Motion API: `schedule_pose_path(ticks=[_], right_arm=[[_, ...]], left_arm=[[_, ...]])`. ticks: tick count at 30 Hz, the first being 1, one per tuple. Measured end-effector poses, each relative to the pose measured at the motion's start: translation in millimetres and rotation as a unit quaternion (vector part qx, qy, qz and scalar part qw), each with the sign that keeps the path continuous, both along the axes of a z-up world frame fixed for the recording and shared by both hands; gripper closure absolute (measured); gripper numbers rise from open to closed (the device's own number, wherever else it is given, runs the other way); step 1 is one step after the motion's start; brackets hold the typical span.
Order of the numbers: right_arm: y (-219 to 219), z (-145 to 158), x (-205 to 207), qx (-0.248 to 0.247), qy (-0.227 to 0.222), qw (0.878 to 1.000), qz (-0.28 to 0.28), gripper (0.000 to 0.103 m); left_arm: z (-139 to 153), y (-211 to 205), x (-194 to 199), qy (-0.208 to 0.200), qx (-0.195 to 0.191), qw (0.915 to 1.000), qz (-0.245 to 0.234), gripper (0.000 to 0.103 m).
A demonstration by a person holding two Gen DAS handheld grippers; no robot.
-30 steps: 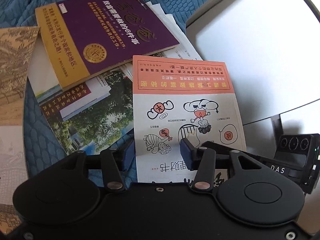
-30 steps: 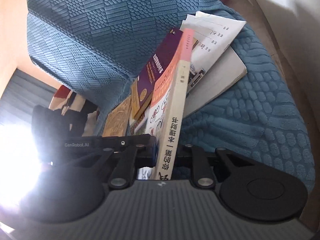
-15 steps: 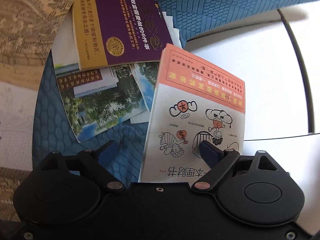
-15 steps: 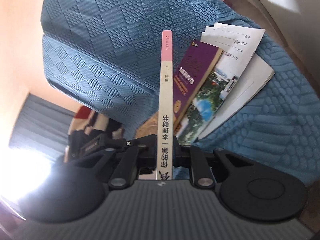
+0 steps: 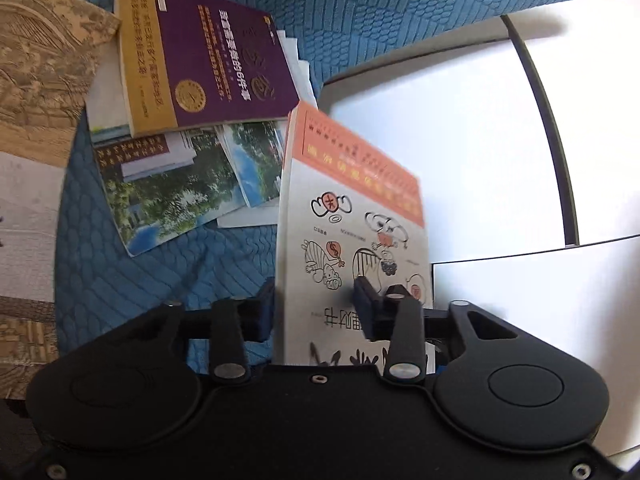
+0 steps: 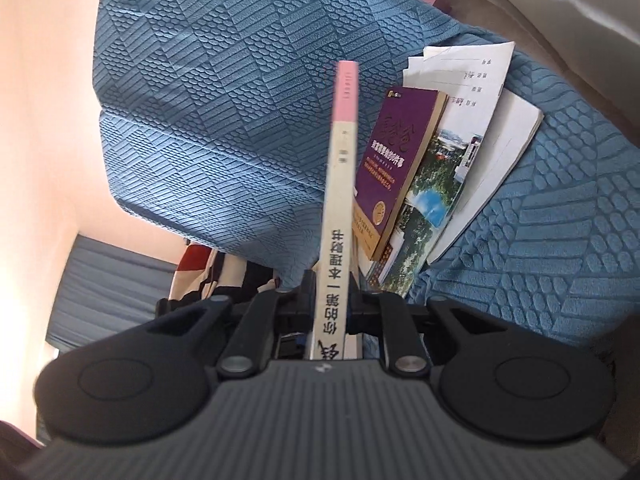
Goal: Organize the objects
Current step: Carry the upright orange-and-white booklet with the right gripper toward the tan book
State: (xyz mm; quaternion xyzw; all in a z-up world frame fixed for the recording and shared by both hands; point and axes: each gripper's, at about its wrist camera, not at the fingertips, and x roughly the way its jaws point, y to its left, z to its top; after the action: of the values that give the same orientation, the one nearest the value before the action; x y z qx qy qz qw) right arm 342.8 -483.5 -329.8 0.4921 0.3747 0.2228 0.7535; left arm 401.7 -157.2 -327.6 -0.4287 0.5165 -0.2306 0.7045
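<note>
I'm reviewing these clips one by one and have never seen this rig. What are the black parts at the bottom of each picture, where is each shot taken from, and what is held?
No robot here: a person holds a two-finger gripper in each hand, each with a fisheye camera looking along its fingers. The black parts are those grippers.

In the right wrist view, the right gripper clamps a white book with a pink top by its spine, standing upright.

In the left wrist view, the left gripper has just been closing around the same book, seen cover-on; whether its pads press yet is unclear.

Behind, on a blue textured cover, lie a purple book, a landscape-photo booklet beneath it and loose white papers.
</note>
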Motion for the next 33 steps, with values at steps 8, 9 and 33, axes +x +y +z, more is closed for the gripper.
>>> schedule_pose_path(ticks=[8, 9, 33], right_arm=[[21.9, 11.7, -6.5, -0.029, 0.001, 0.999, 0.018, 0.084], [25.0, 13.8, -7.3, -0.029, 0.000, 0.999, 0.020, 0.083], [132.2, 82.1, 7.8, -0.029, -0.029, 0.995, 0.092, 0.082]], left_arm=[[20.3, 21.1, -22.3, -0.005, 0.019, 0.9997, 0.016, 0.075], [23.2, 24.4, -24.8, -0.006, 0.018, 0.9996, 0.018, 0.075], [109.5, 145.1, -80.7, -0.046, 0.035, 0.9939, 0.094, 0.076]])
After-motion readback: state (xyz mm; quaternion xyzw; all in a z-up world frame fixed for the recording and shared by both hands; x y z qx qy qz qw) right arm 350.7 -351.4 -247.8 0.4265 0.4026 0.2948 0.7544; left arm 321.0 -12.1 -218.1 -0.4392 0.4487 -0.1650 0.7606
